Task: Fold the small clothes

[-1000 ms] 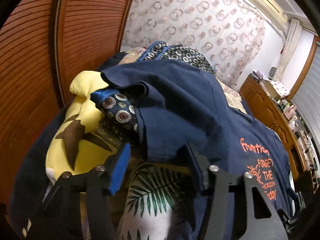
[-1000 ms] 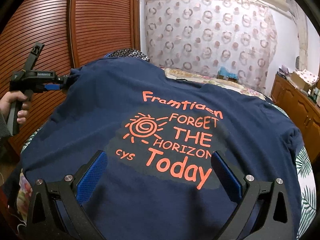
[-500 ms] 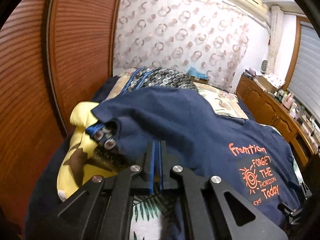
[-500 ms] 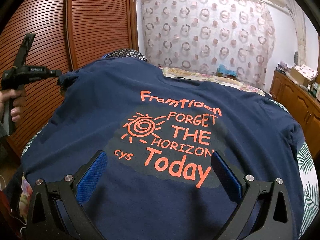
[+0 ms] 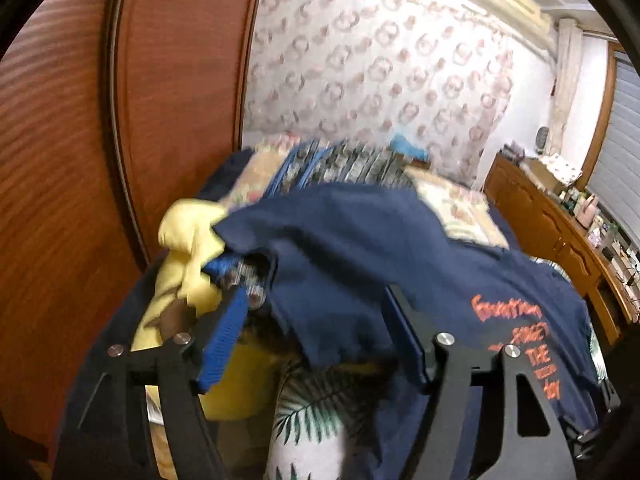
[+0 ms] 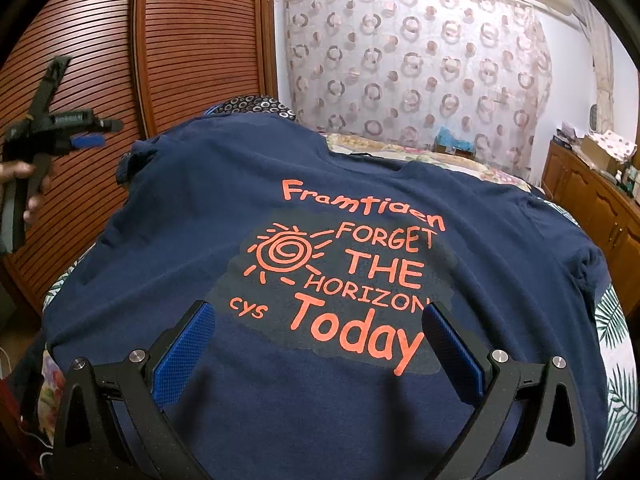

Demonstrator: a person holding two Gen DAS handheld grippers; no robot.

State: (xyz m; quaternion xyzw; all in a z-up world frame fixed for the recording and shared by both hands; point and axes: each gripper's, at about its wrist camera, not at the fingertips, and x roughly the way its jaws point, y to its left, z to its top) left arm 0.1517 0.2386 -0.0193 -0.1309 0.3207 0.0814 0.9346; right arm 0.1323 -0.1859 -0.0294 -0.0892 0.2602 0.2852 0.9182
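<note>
A navy T-shirt (image 6: 360,168) with orange print lies spread face up on the bed. My right gripper (image 6: 318,344) is open, its blue pads low over the shirt's lower half, either side of the word "Today". My left gripper (image 5: 312,328) is open at the shirt's left sleeve (image 5: 316,280), with the sleeve edge lying between its blue pads (image 5: 224,340). In the right wrist view the left gripper (image 6: 92,136) is held by a hand at the far left, apart from the sleeve (image 6: 132,160).
A yellow plush (image 5: 188,240) and a patterned pillow (image 5: 340,164) lie by the sleeve. A leaf-print sheet (image 5: 316,412) covers the bed. A brown slatted wardrobe (image 6: 188,48) stands left, a curtain (image 6: 420,72) behind, and a wooden dresser (image 6: 592,200) right.
My left gripper was open, shut half a second ago, and is open again now, drawn slightly back from the sleeve. The right gripper has stayed still.
</note>
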